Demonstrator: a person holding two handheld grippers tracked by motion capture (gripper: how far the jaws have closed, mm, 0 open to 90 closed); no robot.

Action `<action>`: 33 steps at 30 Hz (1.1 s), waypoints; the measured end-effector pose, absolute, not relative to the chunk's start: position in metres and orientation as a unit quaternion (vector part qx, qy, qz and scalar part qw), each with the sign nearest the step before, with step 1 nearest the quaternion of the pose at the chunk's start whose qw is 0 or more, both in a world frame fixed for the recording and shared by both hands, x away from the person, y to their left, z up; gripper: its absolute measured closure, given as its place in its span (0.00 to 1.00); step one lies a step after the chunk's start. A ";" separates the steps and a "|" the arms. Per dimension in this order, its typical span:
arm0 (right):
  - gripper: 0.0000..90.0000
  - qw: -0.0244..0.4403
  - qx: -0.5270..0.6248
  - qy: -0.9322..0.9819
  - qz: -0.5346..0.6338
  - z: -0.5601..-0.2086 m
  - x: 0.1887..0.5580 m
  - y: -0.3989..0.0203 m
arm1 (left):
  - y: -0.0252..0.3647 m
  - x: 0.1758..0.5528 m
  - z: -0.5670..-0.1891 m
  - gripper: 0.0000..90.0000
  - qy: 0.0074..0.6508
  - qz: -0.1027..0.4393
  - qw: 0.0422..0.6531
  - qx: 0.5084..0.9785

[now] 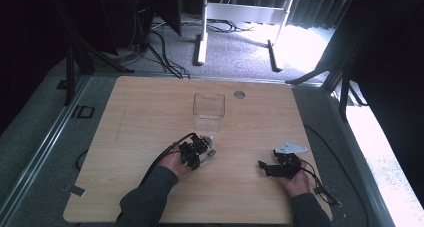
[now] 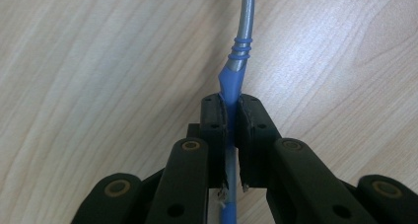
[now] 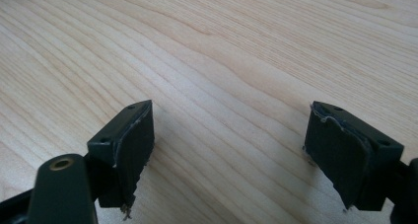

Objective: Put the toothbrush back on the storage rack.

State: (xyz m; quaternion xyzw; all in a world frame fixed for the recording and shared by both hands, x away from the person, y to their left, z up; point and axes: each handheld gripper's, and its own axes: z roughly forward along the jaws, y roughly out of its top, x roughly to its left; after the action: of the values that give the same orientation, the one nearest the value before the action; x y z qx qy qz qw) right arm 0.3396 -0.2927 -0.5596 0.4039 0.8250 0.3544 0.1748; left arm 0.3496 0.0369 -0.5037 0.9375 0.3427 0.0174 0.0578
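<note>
High view is showing a light wooden desk (image 1: 150,112) carrying a clear plastic container (image 1: 209,111), which is standing upright near the middle of the far half, just short of the round grommet (image 1: 239,94) by the far edge; nothing can be made out inside it. Toward the near edge, the left gripper (image 1: 207,149) is lying just in front of the container, apart from it, and is clenching a blue and silver utensil handle (image 2: 235,71); in the left gripper view the handle is running forward from between the pressed pads (image 2: 218,120) over bare wood. Near the near right corner, the right gripper (image 1: 265,167) is resting well apart from the container, its jaws spread wide and released, with bare wood between them in the right gripper view.
</note>
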 end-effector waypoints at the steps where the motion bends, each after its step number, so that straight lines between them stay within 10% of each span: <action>1: 0.21 0.175 0.404 0.825 0.355 -0.560 0.340 -0.293 | 0.038 0.350 -0.503 0.92 0.344 0.019 0.059 0.937; 33: 0.21 0.175 0.404 0.825 0.355 -0.560 0.340 -0.293 | 0.066 0.351 -0.472 0.92 0.376 0.074 0.115 0.916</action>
State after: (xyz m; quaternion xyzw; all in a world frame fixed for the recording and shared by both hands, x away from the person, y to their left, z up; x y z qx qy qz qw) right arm 0.3395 -0.2926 -0.5596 0.4044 0.8247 0.3548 0.1746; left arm 0.3515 0.0656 -0.4721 0.9163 0.3762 0.0743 0.1155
